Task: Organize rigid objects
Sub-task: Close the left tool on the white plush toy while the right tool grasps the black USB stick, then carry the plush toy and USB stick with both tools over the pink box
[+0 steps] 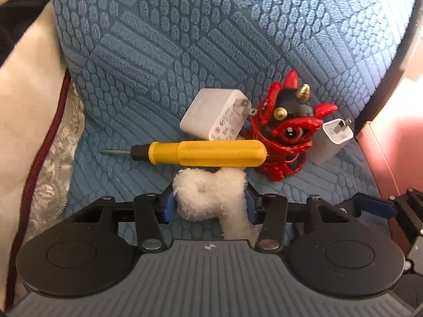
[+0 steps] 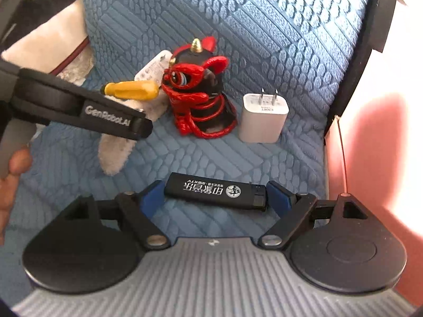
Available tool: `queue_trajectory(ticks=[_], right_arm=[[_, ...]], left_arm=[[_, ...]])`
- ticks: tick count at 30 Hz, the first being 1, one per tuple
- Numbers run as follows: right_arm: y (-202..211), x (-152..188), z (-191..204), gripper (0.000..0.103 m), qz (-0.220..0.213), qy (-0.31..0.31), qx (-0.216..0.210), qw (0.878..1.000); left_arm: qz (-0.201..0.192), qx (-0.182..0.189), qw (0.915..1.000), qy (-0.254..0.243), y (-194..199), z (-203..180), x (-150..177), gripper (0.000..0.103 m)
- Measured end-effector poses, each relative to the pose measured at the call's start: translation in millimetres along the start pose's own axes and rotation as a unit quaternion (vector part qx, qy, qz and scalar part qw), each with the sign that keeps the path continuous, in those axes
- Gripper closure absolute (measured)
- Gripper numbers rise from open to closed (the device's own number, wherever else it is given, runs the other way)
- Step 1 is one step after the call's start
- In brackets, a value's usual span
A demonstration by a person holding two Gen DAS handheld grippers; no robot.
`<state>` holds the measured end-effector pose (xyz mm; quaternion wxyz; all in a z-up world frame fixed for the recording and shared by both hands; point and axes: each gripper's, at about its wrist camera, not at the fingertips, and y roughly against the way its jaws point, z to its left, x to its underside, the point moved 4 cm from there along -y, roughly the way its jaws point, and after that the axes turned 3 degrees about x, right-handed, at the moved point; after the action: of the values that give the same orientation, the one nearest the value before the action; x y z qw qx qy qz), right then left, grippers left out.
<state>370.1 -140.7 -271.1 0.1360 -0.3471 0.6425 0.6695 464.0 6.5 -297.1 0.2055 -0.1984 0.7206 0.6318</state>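
Much of the fluffy white toy (image 1: 211, 198) was hidden: in the left wrist view its lower end dropped out of sight behind the gripper body, and in the right wrist view the other tool's black arm crossed over its upper part. The big charger (image 1: 215, 113) was half masked by the figurine (image 2: 201, 89) in the right view, and the fine print on it was too small to read. The left gripper (image 1: 210, 204) was clamped on the toy, its blue pads (image 1: 168, 206) pressing the pile from both sides. The right gripper (image 2: 214, 192) stood spread wide around the lighter (image 2: 215, 191) — the lighter lay flat on the cushion (image 2: 264, 26) between the blue fingers (image 2: 150, 198), and whether either finger touched its ends I could not tell. The lighter was a glossy black bar with white characters and a round logo. Beyond the toy lay a screwdriver (image 1: 201, 153), yellow ribbed handle, black collar, thin metal tip, lying crosswise just in front of the big charger. The figurine, red lacquered coils over a black head with gold horns, stood between the two chargers; the small charger (image 2: 263, 116) — matte white, rounded, two prongs up — stood just beside it. The cushion was blue, embossed with banded blocks.
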Motion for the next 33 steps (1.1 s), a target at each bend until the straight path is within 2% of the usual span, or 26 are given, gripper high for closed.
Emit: queue_trajectory(ticks=[3,11,19,24,27,33], right_arm=[[4,1,-2,0.017,0.001,-0.018,-0.020,1.000],[34,6,-2,0.017,-0.026,-0.018,-0.003,0.999],[53,11,-3,0.017,-0.025,-0.046,-0.001,0.999],[78,20,-1,0.017,-0.034,-0.057,-0.010,0.998],[95,25,9,0.017,-0.042,-0.037,-0.004,0.998],[120,37,23,0.017,-0.043,-0.016,-0.010,0.999]], left_arm=[[-0.005,0.004,1.0000,0.001,7,1,-1,0.051],[-0.003,0.029,0.9994,0.021,24,-1,9,0.051],[-0.009,0.040,0.9989,0.024,54,-8,32,0.051],[-0.019,0.051,0.9968,0.059,82,4,45,0.051],[-0.024,0.058,0.9957,0.068,106,8,56,0.051],[-0.048,0.048,0.9949,0.075,149,2,72,0.051]])
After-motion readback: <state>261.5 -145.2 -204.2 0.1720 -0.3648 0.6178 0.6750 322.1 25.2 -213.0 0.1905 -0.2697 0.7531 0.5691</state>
